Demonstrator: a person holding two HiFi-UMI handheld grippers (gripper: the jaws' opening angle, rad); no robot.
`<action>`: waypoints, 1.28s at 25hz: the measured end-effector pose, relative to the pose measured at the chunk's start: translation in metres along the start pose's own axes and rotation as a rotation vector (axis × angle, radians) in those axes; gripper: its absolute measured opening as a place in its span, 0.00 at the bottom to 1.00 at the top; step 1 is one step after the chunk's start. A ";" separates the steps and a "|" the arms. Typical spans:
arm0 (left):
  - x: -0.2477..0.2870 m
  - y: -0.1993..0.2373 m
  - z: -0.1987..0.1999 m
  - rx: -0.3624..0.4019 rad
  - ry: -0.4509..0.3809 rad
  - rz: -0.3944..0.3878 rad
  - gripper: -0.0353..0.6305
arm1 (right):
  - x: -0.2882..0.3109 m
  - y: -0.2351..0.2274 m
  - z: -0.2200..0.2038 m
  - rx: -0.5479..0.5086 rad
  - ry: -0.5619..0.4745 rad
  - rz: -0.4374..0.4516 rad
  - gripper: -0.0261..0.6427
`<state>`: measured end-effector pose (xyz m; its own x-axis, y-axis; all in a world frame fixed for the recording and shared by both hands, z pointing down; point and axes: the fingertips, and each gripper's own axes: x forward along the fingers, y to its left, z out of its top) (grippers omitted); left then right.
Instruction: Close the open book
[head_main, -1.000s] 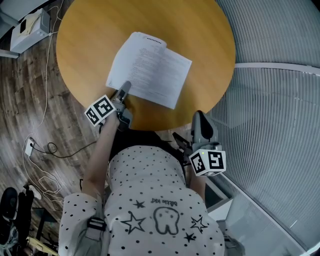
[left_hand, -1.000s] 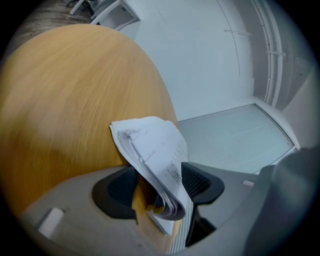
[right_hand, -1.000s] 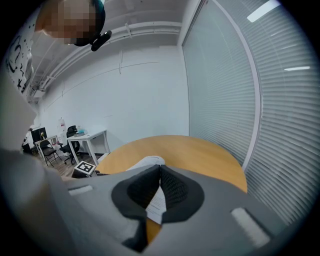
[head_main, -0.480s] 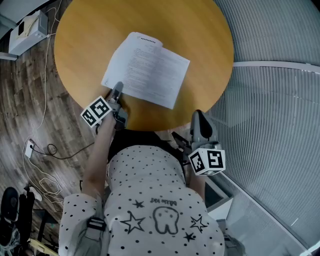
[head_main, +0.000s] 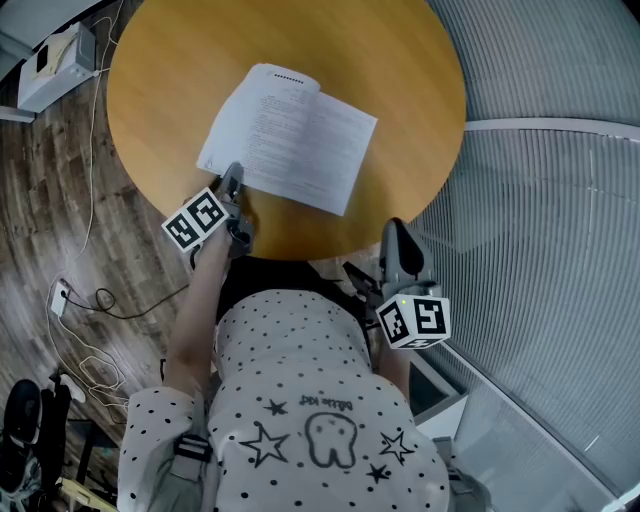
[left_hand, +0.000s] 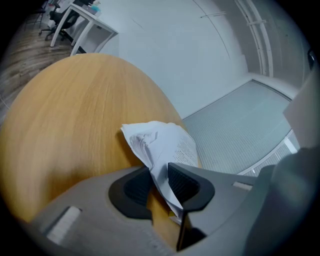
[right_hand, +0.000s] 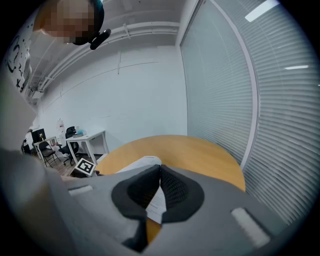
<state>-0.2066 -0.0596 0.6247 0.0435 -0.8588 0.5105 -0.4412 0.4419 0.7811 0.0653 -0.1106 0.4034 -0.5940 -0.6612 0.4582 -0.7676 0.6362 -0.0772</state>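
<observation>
The open book (head_main: 290, 135), white printed pages, lies on the round wooden table (head_main: 400, 60). My left gripper (head_main: 232, 175) is at the book's near left corner. In the left gripper view its jaws are closing, and a raised, crumpled left page (left_hand: 170, 142) stands between the pads of that gripper (left_hand: 160, 172). My right gripper (head_main: 393, 232) hangs off the table's near edge, close to the person's body. In its own view the right gripper (right_hand: 160, 167) is shut with nothing in it, and the book (right_hand: 142, 162) lies beyond it.
A white box (head_main: 55, 60) and cables (head_main: 80, 300) lie on the wood floor at the left. A wall of blinds (head_main: 550, 200) runs along the right. Desks and chairs (left_hand: 85, 15) stand far behind the table.
The left gripper slid slightly left along the book's near left corner, rolled, and closed on the page. The left page's edge has lifted and shifted left. The right gripper stayed still.
</observation>
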 end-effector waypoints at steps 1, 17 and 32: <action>0.000 0.000 0.000 0.008 -0.003 0.006 0.22 | -0.001 -0.001 -0.001 0.002 -0.001 -0.002 0.05; -0.012 -0.018 0.002 0.084 -0.040 0.028 0.20 | -0.011 -0.012 -0.003 0.032 -0.019 -0.014 0.05; -0.033 -0.068 0.004 0.385 -0.125 -0.031 0.14 | -0.012 -0.015 -0.004 0.059 -0.043 -0.031 0.05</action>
<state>-0.1817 -0.0617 0.5536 -0.0371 -0.9055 0.4227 -0.7458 0.3066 0.5914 0.0849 -0.1106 0.4025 -0.5790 -0.6973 0.4225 -0.7976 0.5918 -0.1165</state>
